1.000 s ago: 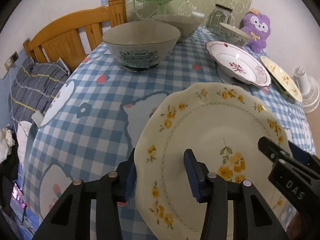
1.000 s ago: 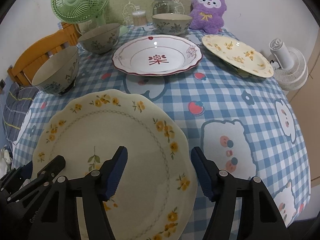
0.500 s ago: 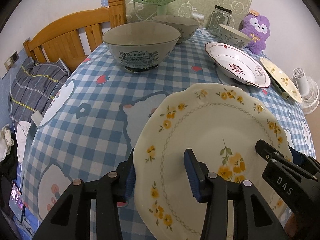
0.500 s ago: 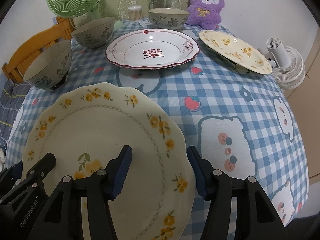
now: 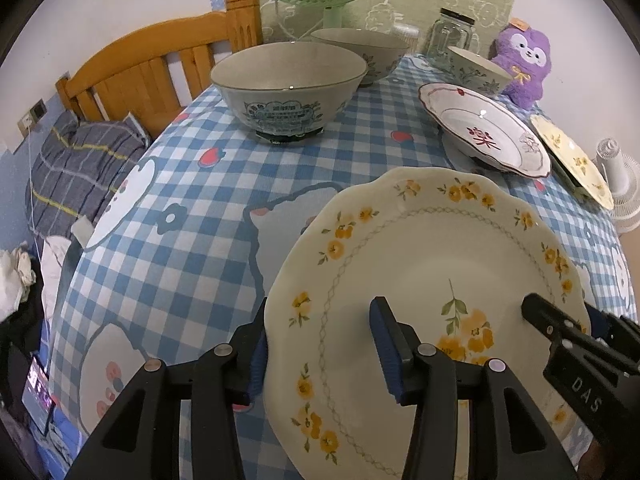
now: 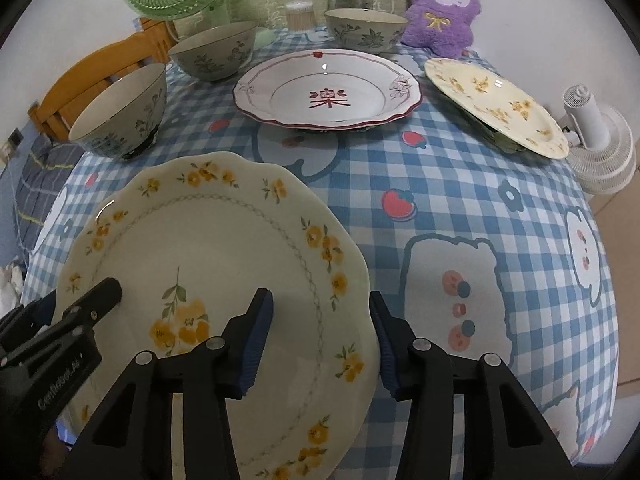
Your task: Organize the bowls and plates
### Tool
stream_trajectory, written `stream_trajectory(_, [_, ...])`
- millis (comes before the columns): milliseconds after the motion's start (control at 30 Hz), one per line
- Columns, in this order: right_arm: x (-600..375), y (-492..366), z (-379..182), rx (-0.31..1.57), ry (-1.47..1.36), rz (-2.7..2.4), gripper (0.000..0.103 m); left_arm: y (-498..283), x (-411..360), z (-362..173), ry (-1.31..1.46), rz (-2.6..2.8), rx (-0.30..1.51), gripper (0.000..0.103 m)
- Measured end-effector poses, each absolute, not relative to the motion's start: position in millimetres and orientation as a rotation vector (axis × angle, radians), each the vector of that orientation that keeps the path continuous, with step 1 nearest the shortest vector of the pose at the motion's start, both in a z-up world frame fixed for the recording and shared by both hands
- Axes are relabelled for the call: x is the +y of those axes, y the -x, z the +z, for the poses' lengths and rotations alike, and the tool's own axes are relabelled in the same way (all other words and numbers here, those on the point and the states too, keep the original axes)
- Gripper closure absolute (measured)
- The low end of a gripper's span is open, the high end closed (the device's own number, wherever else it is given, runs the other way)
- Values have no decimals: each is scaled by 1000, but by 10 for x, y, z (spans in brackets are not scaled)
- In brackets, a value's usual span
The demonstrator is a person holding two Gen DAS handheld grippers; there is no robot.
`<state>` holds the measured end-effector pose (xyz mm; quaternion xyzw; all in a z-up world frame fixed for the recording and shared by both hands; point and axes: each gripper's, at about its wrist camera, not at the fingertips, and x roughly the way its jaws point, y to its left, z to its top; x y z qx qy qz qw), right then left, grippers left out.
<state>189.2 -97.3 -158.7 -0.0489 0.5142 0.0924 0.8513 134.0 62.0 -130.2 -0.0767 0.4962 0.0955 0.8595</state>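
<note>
The cream plate with yellow flowers sits low over the checked desk, caught from both sides. The left gripper has one finger under the plate's left rim and one on its face, pinching it. The right gripper straddles the opposite rim, its fingers closing on it. Beyond both fingertips stand a red-trimmed plate and three bowls

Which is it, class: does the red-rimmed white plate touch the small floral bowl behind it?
Apart. The right wrist view shows checked cloth between the red-rimmed white plate and the small floral bowl.
</note>
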Motion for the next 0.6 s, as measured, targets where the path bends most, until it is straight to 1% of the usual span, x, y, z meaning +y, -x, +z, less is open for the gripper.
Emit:
stream_trajectory(233, [-1099,-1879,-1570,1091,105,188,53,-1283,482,-1278,156,218,1045,56])
stream_trajectory(400, [-1276,-1881,-1546,1094,94,159,53,-1286,372,-1230,161,191,1043,61])
stream_trajectory(600, [-1497,-1871,-1505,1091,88,126,54,-1324,161,-1190,158,167,1037,61])
